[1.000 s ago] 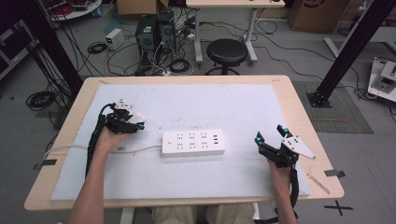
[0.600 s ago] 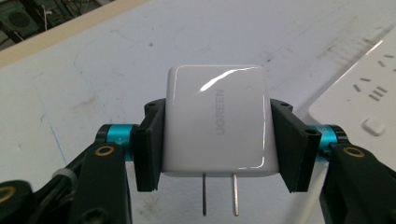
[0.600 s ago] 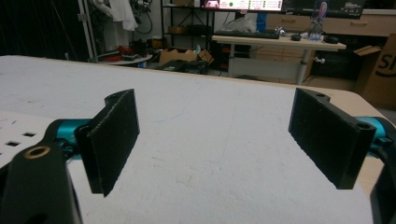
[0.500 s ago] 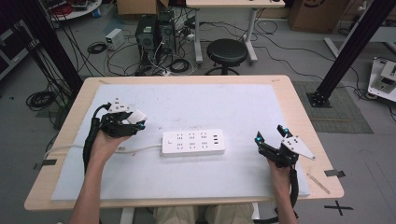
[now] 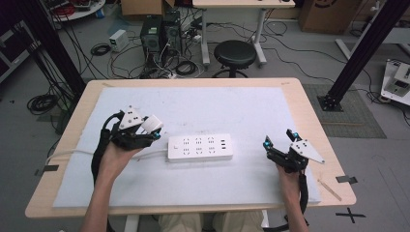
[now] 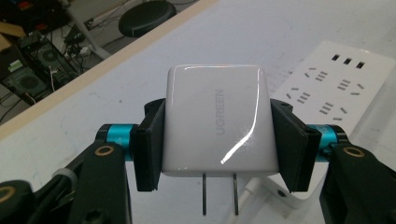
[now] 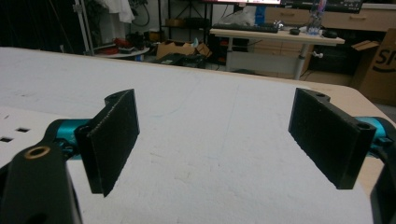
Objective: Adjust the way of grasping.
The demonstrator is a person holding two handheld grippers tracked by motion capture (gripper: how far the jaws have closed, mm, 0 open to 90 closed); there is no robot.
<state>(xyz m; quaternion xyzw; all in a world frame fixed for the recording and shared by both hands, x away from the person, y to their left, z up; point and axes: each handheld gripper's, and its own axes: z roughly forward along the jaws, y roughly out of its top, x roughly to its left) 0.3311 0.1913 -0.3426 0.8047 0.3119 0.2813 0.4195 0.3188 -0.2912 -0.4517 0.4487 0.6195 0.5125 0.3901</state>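
Left tool [image 5: 153, 129] clamped on a white charger [image 6: 217, 126], jaws pressed flat against its two opposite side faces. In the left gripper view, charger face carries "UGREEN" lettering running bottom-to-top; two flat metal prongs [image 6: 219, 193] stick out of its lower edge toward the camera, so plug end faces back along the tool, not toward the sockets. Charger body roughly square, no strong long axis; prongs parallel, side by side between the jaws. In the high view, charger held up off the counter [image 5: 63, 140] at left, just beside the left end of the white power strip [image 5: 200, 148], not touching it. Power strip flat on the white mat [image 5: 203, 108] near the middle, long axis left-right across the counter, socket face up, its white cord [image 5: 67, 153] leaving the left end and running off toward the left edge under the left hand [image 5: 116, 157]. In the left gripper view, strip lying beyond and to the right of the charger, socket rows and three small ports visible. Right tool [image 5: 279, 139] near the right edge of the mat, well apart from the strip, jaws spread wide with bare mat between them, gripping nothing; right gripper view confirms both black pads [image 7: 114, 135] far apart and clear. Right hand [image 5: 288, 176] behind it, forearm coming in from the bottom.
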